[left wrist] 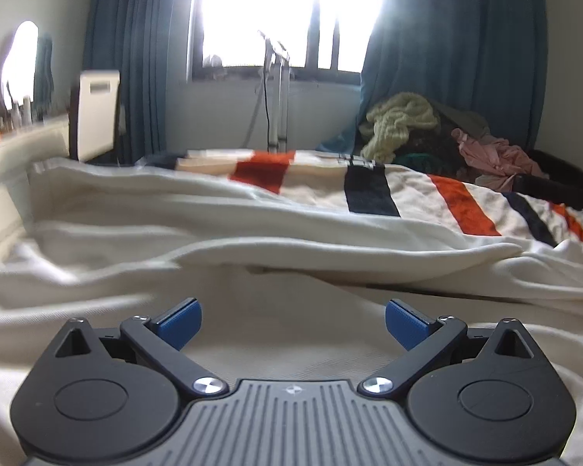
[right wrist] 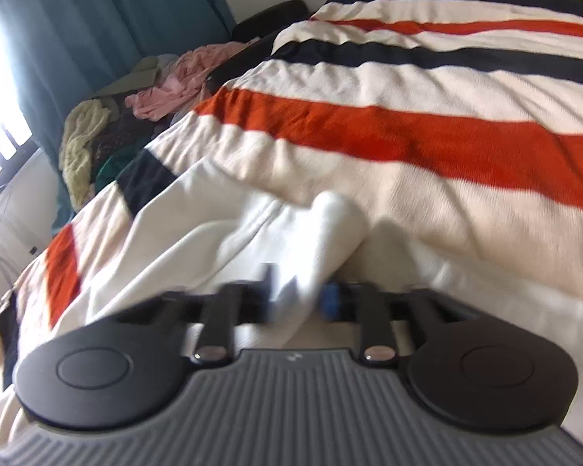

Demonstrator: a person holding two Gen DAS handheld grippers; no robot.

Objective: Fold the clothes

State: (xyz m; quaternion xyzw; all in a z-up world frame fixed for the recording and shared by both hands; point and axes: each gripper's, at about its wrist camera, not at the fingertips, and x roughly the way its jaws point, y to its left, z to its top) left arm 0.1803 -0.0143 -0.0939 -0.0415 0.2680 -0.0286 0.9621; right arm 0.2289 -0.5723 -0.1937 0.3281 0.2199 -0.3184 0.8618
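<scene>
My left gripper (left wrist: 293, 324) sits low over the white garment (left wrist: 252, 240), its blue pads spread wide with nothing between them. I judge it parked there to hold position over the near cloth while the other hand works, though the frame does not show it pressing down.

My right gripper (right wrist: 297, 295) is closed to a narrow gap with a fold of the white garment (right wrist: 291, 233) pinched between its pads. The view is blurred, so I cannot confirm how deep the bite goes. The cloth rises from the jaws in a soft ridge, which I read as an edge lifted for carrying over.

The garment lies on the striped blanket (right wrist: 408, 136) covering the bed, in front of both grippers. In the left view its long axis runs across the frame, left to right, with a rounded fold edge (left wrist: 330, 250) facing my gripper. Which end is collar or hem I cannot tell.

A pile of other clothes (left wrist: 427, 136) sits at the far corner by the curtain (left wrist: 466, 58), well apart from the work.

Whether this is an early or a closing fold, the layering does not settle.
</scene>
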